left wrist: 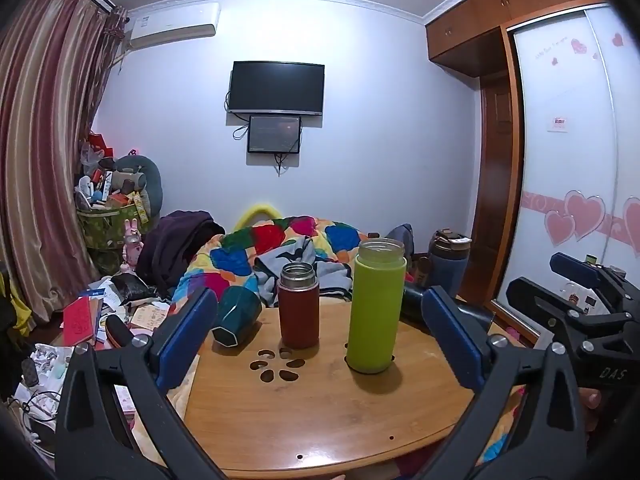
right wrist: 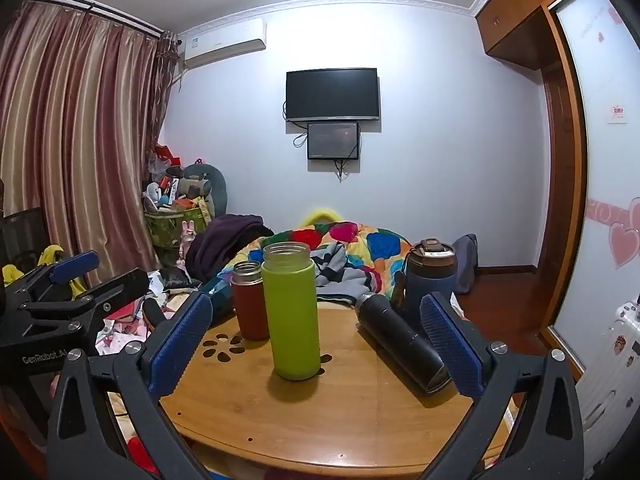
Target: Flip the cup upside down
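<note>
Left hand-held gripper (left wrist: 320,334) wide open, empty; right hand-held gripper (right wrist: 316,338) likewise. Green cup (left wrist: 376,306) upright on round wooden surface (left wrist: 320,420), mouth up, ahead between both sets of fingers, untouched. Five vessels: green cup, red flask (left wrist: 298,306), teal cup (left wrist: 236,316) tipped over, black flask (right wrist: 400,342) lying flat, blue bottle (right wrist: 430,280) partly hidden.

Open wood up front, crowd at the back

Near half of my round table (right wrist: 320,420) lies bare; ahead the green cup (right wrist: 293,312) stands mid-table, red flask (right wrist: 249,304) touching its left, black flask (right wrist: 402,342) lying right, teal mug (left wrist: 236,314) tipped far left.
</note>
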Available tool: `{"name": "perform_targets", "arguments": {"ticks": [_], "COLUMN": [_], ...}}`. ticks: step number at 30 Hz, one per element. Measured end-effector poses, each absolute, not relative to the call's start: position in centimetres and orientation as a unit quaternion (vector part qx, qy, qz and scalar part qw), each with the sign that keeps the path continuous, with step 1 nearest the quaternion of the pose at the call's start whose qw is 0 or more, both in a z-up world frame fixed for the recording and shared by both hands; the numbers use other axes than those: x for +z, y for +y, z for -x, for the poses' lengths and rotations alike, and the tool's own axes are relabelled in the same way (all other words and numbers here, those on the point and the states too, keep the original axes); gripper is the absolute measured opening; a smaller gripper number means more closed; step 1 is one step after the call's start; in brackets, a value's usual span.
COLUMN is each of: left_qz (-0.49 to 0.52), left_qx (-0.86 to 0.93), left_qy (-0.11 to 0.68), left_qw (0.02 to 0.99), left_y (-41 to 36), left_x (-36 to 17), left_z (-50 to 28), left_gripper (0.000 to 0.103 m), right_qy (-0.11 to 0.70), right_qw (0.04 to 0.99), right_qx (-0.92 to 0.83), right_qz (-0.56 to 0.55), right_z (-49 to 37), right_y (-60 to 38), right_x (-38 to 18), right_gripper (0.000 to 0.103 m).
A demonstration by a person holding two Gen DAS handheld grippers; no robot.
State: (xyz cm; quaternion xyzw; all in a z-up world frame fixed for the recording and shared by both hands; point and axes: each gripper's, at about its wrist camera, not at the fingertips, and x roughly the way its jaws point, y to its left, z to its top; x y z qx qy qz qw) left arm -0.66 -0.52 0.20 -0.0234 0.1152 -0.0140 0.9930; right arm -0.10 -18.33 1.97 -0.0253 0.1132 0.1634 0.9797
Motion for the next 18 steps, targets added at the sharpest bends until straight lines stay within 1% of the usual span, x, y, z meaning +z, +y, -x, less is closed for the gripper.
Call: {"name": "perform_targets", "arguments": {"ticks": [18], "left_qz": [0.038], "left_qx": [-0.013], "left_qy": [0.12], "left_qw": [0.992], "left_y": [0.09], "left_x": [-0.13], "left_z": [0.5], "left_gripper": [0.103], "right_qy": [0.118], "right_qw": [0.98], "right_qx": [0.161], "right_qz": [0.02], "right_z": [-0.3], "right_y": [-18.28], "right_x": [1.14], "right_gripper": [0.103]}}
